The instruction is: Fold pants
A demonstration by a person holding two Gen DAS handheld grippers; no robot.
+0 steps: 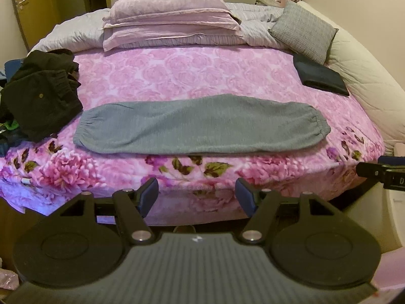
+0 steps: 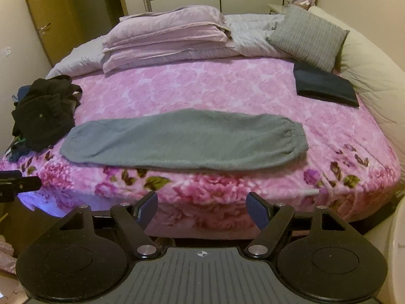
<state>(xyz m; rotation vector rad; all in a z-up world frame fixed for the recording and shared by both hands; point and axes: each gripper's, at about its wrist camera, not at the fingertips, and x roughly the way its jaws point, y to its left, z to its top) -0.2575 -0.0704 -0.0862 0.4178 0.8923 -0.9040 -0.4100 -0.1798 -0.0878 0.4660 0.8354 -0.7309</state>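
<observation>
Grey pants (image 1: 202,125) (image 2: 184,140) lie flat across the near part of the pink floral bed (image 1: 202,73) (image 2: 202,86), folded lengthwise leg on leg, with an elastic band at each end. My left gripper (image 1: 197,193) hangs open in front of the bed's near edge, short of the pants, holding nothing. My right gripper (image 2: 202,209) is also open and empty, off the bed edge below the pants. The right gripper's tip (image 1: 379,171) shows at the right edge of the left wrist view; the left gripper's tip (image 2: 17,182) shows at the left edge of the right wrist view.
A heap of black clothes (image 1: 40,93) (image 2: 44,111) sits at the bed's left side. A folded dark garment (image 1: 320,74) (image 2: 325,87) lies at the right, near a grey cushion (image 1: 303,31) (image 2: 307,35). Stacked lilac pillows (image 1: 169,17) (image 2: 167,33) are at the back.
</observation>
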